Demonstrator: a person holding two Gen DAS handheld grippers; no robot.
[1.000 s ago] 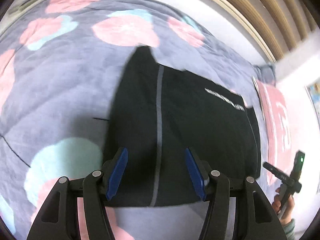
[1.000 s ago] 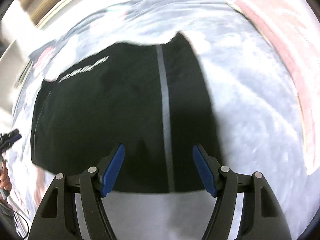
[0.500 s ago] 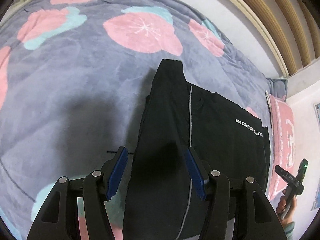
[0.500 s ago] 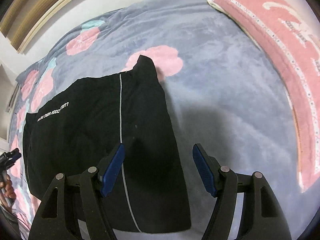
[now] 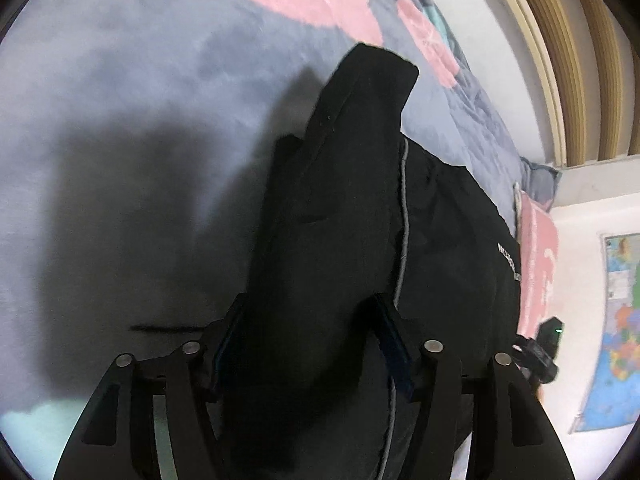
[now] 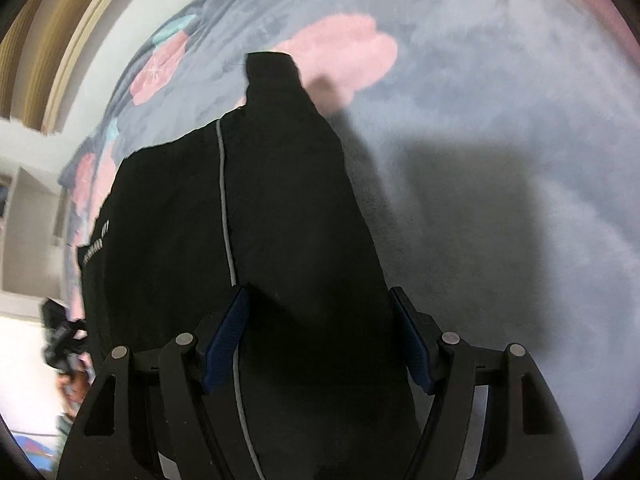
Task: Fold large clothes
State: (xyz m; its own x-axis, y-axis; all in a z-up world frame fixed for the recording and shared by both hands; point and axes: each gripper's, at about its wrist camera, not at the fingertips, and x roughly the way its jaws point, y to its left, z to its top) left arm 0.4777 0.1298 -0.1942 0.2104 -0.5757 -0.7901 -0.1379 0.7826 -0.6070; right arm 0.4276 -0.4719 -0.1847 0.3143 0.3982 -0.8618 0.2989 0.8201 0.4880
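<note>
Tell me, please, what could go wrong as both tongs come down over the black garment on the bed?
1. The left tongs, now opening, straddle a thick fold of the black garment; they may pinch only the top layer, so the fold would slip apart.
2. The right tongs sit near the garment's edge beside the blanket; they could also catch the blanket.

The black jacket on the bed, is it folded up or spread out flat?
Partly folded. The black jacket has both sleeves laid over its body, but the body lies full length on the blanket.
</note>
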